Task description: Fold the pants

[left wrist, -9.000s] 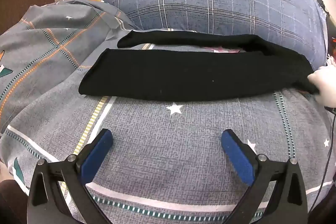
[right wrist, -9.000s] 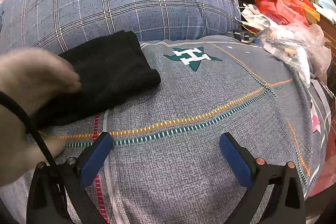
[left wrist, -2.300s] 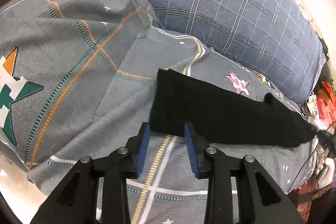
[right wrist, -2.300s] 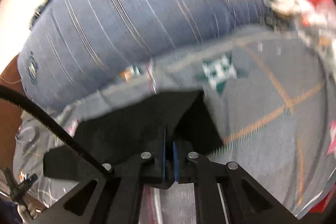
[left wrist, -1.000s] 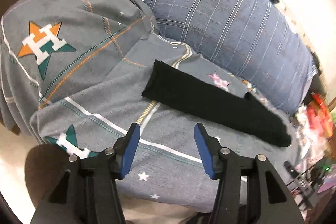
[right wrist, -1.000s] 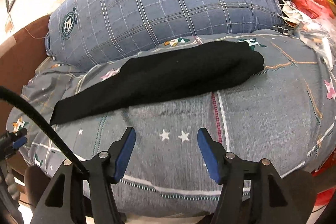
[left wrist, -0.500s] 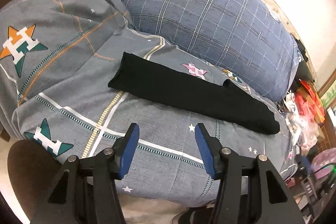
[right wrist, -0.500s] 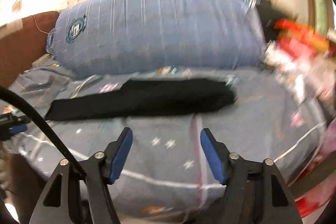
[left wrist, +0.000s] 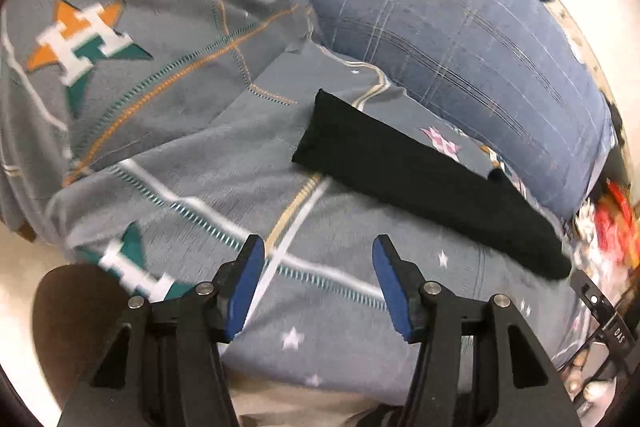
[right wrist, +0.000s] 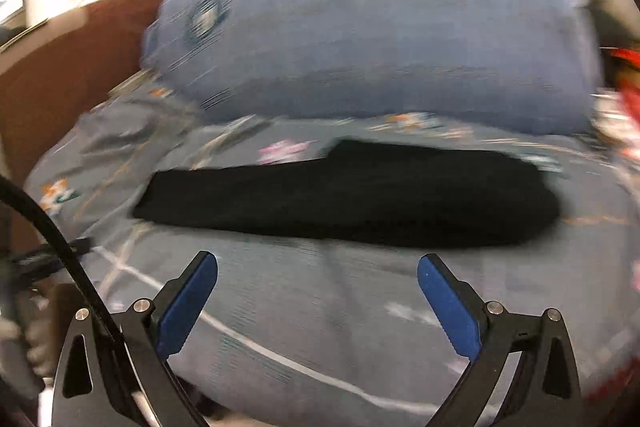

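Observation:
The black pants (left wrist: 420,179) lie on the bed as one long narrow folded strip, running from the middle toward the right edge. They also show in the blurred right wrist view (right wrist: 360,199), stretched across the middle. My left gripper (left wrist: 318,285) is open and empty, held above the bed's near edge, short of the strip's left end. My right gripper (right wrist: 318,299) is open wide and empty, in front of the strip's middle and apart from it.
A large blue plaid pillow (left wrist: 460,27) lies behind the pants. The grey bedspread (left wrist: 160,107) with star logos bulges up at the left. Red clutter (left wrist: 612,227) sits past the bed's right end. A black cable (right wrist: 60,239) crosses the right wrist view's left side.
Both grippers stay open and empty while both views shift. The left view has swung toward the pants' left end. The right gripper's fingers have spread wider. The pants have not moved.

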`<state>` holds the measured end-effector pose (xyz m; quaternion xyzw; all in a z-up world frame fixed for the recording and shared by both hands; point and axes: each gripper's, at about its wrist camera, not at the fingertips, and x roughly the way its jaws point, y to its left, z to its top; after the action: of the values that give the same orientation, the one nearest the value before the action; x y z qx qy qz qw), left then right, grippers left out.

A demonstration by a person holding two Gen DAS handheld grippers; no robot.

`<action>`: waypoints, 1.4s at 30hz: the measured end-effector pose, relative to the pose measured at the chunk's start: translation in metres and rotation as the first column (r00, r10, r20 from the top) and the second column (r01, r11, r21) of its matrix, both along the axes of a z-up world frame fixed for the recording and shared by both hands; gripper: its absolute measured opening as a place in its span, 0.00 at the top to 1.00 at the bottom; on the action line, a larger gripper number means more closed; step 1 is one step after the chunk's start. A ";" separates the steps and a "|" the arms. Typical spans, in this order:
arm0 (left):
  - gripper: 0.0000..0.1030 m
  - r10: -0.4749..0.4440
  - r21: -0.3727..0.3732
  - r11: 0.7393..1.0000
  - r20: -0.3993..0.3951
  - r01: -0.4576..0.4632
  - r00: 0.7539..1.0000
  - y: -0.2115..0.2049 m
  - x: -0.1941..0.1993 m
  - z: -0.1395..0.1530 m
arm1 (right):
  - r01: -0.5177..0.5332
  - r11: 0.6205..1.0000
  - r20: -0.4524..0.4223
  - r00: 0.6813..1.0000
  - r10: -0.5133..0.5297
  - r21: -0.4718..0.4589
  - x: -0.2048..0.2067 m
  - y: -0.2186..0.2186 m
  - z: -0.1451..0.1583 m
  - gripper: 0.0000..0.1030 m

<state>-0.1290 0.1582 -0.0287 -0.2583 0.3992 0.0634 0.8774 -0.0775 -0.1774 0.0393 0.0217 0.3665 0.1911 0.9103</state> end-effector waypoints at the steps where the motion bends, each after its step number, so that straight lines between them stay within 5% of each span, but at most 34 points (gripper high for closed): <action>1: 0.46 -0.007 -0.026 1.000 0.008 0.007 1.000 0.004 0.010 -0.004 | -0.053 0.998 -0.033 0.998 0.054 0.021 0.017 0.016 0.000 0.02; 6: 0.47 0.017 -0.113 0.993 -0.007 -0.018 1.000 0.021 0.043 -0.029 | -0.264 0.964 -0.140 0.954 0.266 0.036 0.093 0.111 -0.001 0.03; 10: 0.47 0.043 -0.155 0.987 -0.001 -0.043 0.999 0.033 0.036 -0.043 | -0.422 0.907 -0.227 0.885 0.407 -0.019 0.137 0.206 -0.011 0.04; 14: 0.47 0.046 -0.161 0.986 0.019 -0.042 0.999 0.043 0.031 -0.046 | -0.523 0.846 -0.288 0.830 0.478 -0.104 0.164 0.284 -0.032 0.05; 19: 0.47 0.059 -0.195 0.979 0.042 -0.050 0.997 0.056 0.029 -0.045 | -0.569 0.776 -0.314 0.815 0.487 -0.274 0.183 0.346 -0.060 0.06; 20: 0.47 0.060 -0.204 0.978 0.045 -0.050 0.997 0.059 0.028 -0.046 | -0.574 0.766 -0.322 0.812 0.486 -0.289 0.184 0.350 -0.064 0.11; 22: 0.47 0.062 -0.221 0.974 0.046 -0.050 0.997 0.062 0.028 -0.047 | -0.611 0.739 -0.390 0.778 0.492 -0.285 0.187 0.357 -0.080 0.41; 23: 0.47 0.065 -0.226 0.973 0.046 -0.053 0.997 0.064 0.027 -0.048 | -0.609 0.739 -0.396 0.778 0.487 -0.288 0.187 0.356 -0.082 0.45; 24: 0.47 0.066 -0.227 0.972 0.047 -0.054 0.997 0.065 0.027 -0.047 | -0.606 0.742 -0.382 0.782 0.492 -0.286 0.186 0.355 -0.081 0.63; 26: 0.47 0.066 -0.221 0.974 0.045 -0.055 0.997 0.066 0.027 -0.046 | -0.594 0.770 -0.397 0.781 0.482 -0.235 0.190 0.350 -0.074 0.82; 27: 0.47 0.064 -0.217 0.975 0.042 -0.053 0.997 0.066 0.028 -0.045 | -0.584 0.785 -0.400 0.783 0.476 -0.208 0.192 0.345 -0.070 0.85; 32: 0.47 0.025 -0.184 0.983 0.034 -0.018 0.999 0.060 0.045 -0.036 | -0.537 0.838 -0.367 0.800 0.474 -0.090 0.193 0.319 -0.045 0.88; 42: 0.45 -0.118 -0.153 0.980 0.079 0.129 0.990 0.041 0.115 -0.033 | -0.534 0.844 -0.334 0.806 0.489 -0.052 0.181 0.304 -0.022 0.88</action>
<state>-0.0139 0.1992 -0.0620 -0.3037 0.3876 -0.0322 0.8697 0.1040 0.1264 0.0177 -0.1137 0.5089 0.3970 0.7554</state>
